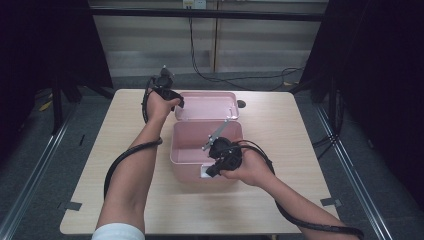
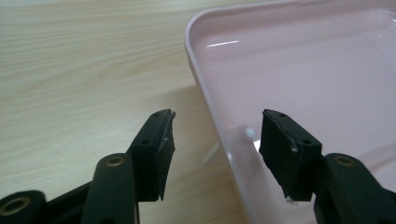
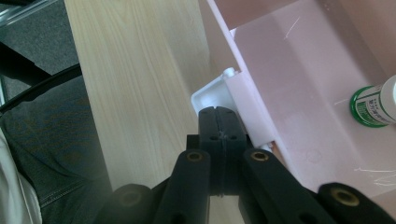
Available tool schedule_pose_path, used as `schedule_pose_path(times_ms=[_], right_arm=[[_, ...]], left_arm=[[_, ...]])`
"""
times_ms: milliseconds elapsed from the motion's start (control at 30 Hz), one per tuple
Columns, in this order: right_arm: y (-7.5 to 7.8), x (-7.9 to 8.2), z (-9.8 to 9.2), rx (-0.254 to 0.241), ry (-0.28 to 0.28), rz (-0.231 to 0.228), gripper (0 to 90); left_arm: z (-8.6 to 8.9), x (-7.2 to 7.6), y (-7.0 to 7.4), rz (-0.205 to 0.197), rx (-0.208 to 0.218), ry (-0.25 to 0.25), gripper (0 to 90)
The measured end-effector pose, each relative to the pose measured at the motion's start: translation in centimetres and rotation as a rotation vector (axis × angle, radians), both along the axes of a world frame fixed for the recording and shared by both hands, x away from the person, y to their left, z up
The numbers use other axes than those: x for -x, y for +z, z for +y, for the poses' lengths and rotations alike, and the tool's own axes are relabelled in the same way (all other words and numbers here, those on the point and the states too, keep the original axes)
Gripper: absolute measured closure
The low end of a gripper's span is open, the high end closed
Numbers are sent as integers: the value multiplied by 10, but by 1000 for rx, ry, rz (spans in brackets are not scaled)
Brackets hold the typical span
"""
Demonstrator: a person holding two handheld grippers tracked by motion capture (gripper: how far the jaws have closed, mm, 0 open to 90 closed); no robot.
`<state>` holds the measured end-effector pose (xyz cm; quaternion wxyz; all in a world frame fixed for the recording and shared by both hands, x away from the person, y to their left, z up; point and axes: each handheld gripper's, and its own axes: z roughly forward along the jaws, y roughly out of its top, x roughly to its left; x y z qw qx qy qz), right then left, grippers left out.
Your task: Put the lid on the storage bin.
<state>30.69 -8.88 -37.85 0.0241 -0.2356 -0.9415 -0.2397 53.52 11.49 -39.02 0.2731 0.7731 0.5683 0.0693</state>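
Two grippers busy: left gripper (image 2: 214,140) fingers parted astride lid (image 2: 299,70) rim; right gripper (image 3: 219,122) fingers clenched at box (image 1: 186,150) latch (image 3: 210,95); lid may slip.

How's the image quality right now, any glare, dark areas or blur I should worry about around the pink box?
High view: light wooden table evenly lit, surroundings almost black, picture soft. Left gripper view: white glare streak on the glossy pink plastic lid; left claw casts a faint shadow on the wood. Right gripper view: right claw sharp at the white latch; the green-capped white bottle in the pink plastic box is slightly blurred.
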Motion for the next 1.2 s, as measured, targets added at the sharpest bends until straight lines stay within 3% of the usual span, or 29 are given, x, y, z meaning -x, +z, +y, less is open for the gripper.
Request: schedule_pose_path(times_ms=[233,500,633,700,733,900,1200], right_arm=[[0,-1,-1,-4,7,1,900],[0,-1,-1,-7,10,2,900],[0,-1,0,-3,2,1,900],[0,-1,0,-1,-1,3,900],[0,-1,-1,-4,-5,6,900],[0,0,0,-1,-13,5,900],[-1,0,0,-7,-23,14,900]], left_arm=[[1,-7,-4,-16,-2,23,478],[-4,-13,-11,-17,-9,29,646],[-5,-14,-12,3,7,30,777],[-6,-13,-11,6,7,38,798],[-6,-13,-7,21,14,59,807],[-6,-11,3,27,21,75,828],[-2,-3,25,-17,43,86,840]])
